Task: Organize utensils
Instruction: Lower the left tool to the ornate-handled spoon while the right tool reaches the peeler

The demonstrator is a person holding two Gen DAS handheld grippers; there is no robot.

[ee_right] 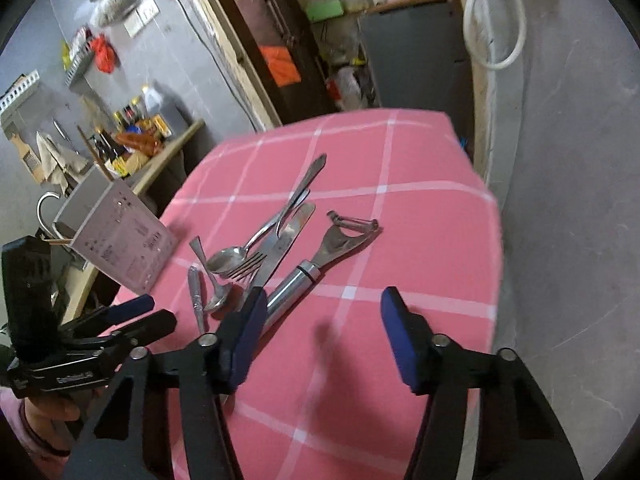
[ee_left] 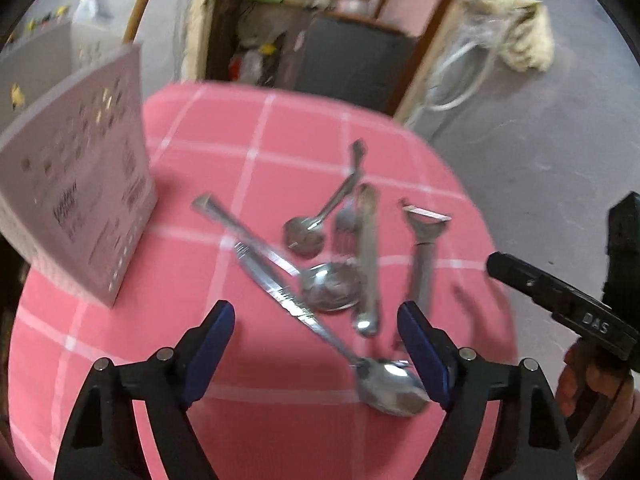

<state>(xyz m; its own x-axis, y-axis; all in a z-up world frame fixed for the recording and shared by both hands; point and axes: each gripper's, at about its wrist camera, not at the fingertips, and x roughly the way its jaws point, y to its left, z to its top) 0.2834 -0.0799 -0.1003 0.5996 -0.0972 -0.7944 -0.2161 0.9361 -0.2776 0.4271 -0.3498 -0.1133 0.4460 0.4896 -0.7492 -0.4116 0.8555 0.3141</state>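
We hold both tongs over a table with a pink checked cloth [ee_right: 400, 168].

Left gripper [ee_left: 316, 344]: jaws apart, blue pads clear of everything. Under the gap run a knife [ee_left: 276, 284] and the handle of a long spoon [ee_left: 384, 388], whose bowl lies just beside the right pad. Nothing gripped.

Right gripper [ee_right: 320, 332]: jaws apart over bare cloth, nothing between them. Its left pad sits in front of the peeler's handle; we cannot tell if it touches.

The utensils lie loose in a pile mid-table:
- peeler [ee_right: 324, 256] at the right edge of the pile, head pointing away from us
- fork [ee_left: 348, 220] and small spoon [ee_left: 304, 232] side by side, handles crossing farther back
- big spoon [ee_left: 332, 284] touching the knife
- a further flat handle [ee_left: 366, 256] beside the fork

A grey perforated holder [ee_left: 80, 200] stands upright at the left of the cloth, apart from the pile.

A hand [ee_left: 580, 384] shows at the right gripper's grip.
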